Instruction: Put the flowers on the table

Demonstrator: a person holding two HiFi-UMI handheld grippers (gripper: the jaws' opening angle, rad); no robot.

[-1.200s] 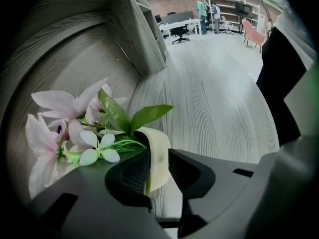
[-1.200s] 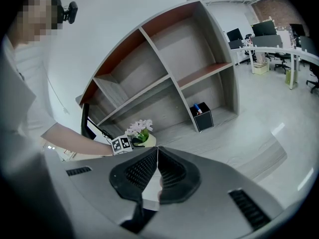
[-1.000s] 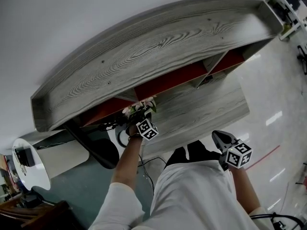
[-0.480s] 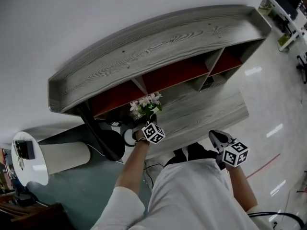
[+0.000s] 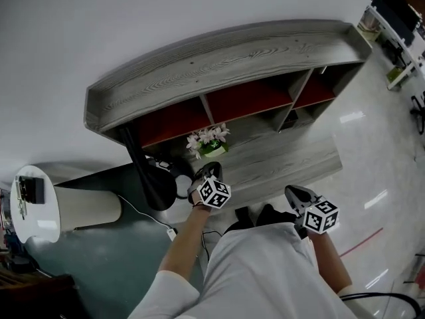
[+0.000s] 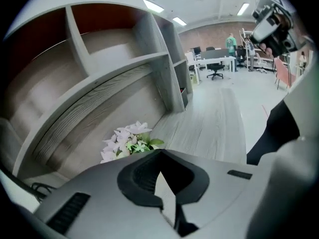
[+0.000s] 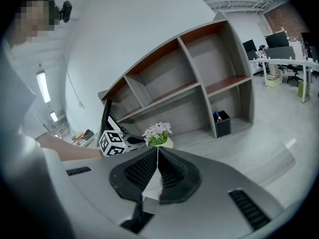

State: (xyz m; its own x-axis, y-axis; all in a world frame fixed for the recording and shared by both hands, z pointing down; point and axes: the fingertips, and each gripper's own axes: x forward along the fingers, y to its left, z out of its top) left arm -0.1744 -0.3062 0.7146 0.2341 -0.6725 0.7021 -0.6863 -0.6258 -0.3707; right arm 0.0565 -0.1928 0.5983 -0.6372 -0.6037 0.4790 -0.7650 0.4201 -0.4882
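Head view: flowers (image 5: 209, 140) upright on table (image 5: 292, 161), below shelf unit (image 5: 219, 62); placing judged done. Left gripper (image 5: 204, 173) near flowers, jaws just closed, empty. Right gripper (image 5: 295, 193) jaws together, empty. Next: keep clear of flowers.

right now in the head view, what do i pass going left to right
round white table → flowers → right claw → white desk
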